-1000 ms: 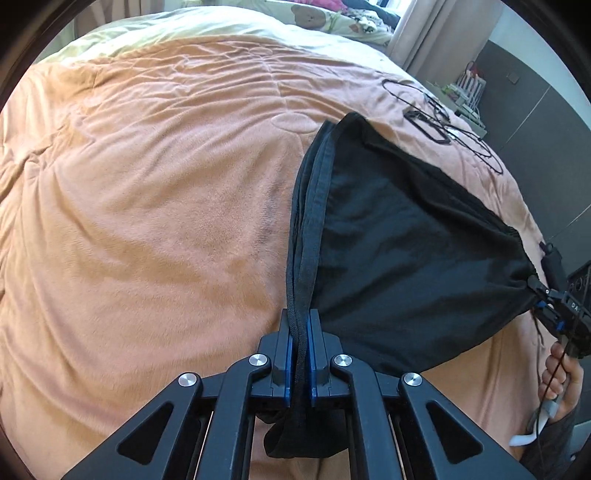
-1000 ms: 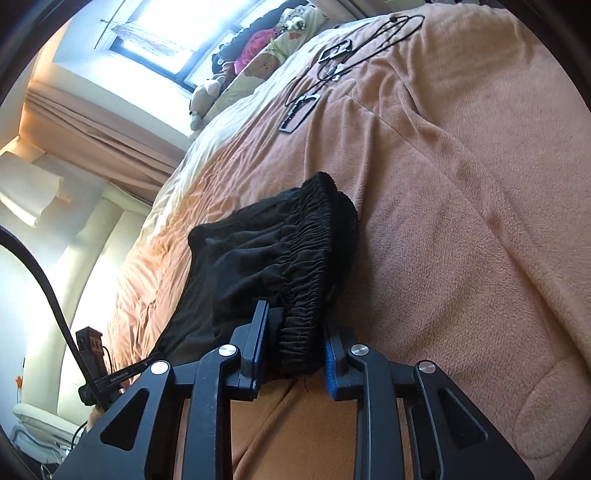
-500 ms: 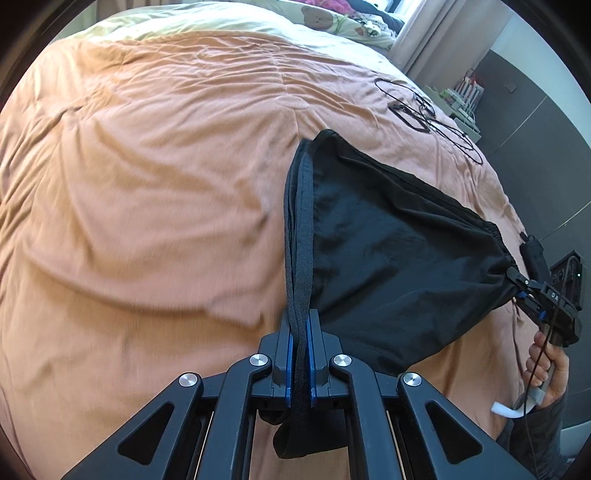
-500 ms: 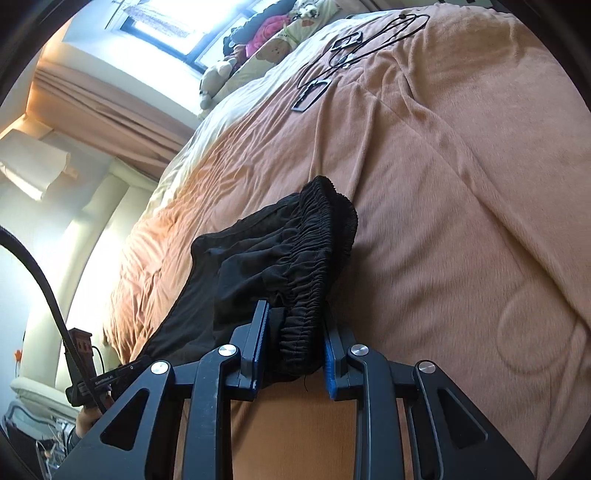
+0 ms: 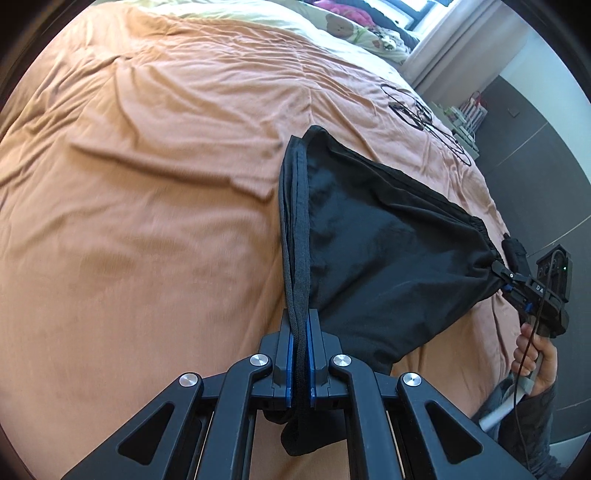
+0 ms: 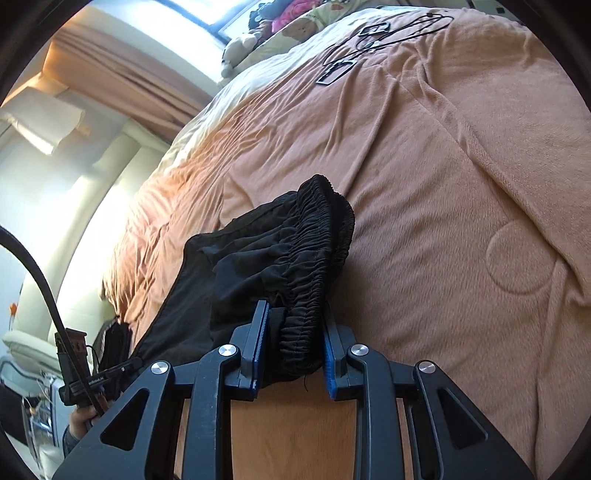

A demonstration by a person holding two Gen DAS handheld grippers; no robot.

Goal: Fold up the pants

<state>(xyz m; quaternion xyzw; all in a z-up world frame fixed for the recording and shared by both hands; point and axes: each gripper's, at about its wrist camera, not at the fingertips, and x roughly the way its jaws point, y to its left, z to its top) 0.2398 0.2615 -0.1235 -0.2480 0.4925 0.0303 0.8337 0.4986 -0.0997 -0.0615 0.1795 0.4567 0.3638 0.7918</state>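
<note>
1. Two grippers were seen clamped on one pair of black pants [image 5: 373, 254], which was stretched between them above an orange blanket [image 5: 147, 206] spread over a bed.
2. The left gripper [image 5: 300, 354] was closed on a bundled hem edge of the pants; the blue pads were pressed against a narrow band of fabric, and a small tail of cloth was left hanging below the jaws, partly hidden by the gripper frame.
3. The right gripper [image 6: 291, 343] was closed on the gathered elastic waistband [image 6: 314, 251]; the jaws stood wider apart there, since the bunch of cloth between them was thick.
4. In the left wrist view the right gripper [image 5: 508, 280] was shown at the far right edge, with only its tip made out where the waistband ended; the right hand [image 5: 535, 354] holding it was partly cut off by the lens rim.
5. In the right wrist view the left gripper [image 6: 125, 365] was seen small and dark at the lower left, so its jaws could not be made out from that side; the left hand [image 6: 83, 417] below it was largely hidden.
6. Whether the lower fold of the pants touched the blanket could not be told.
7. Some black cables [image 6: 391, 37] were laid on the blanket near the far end, well apart from the pants.
8. Soft toys and pillows [image 6: 280, 29] at the head of the bed were blurred and overexposed beside the window.
</note>
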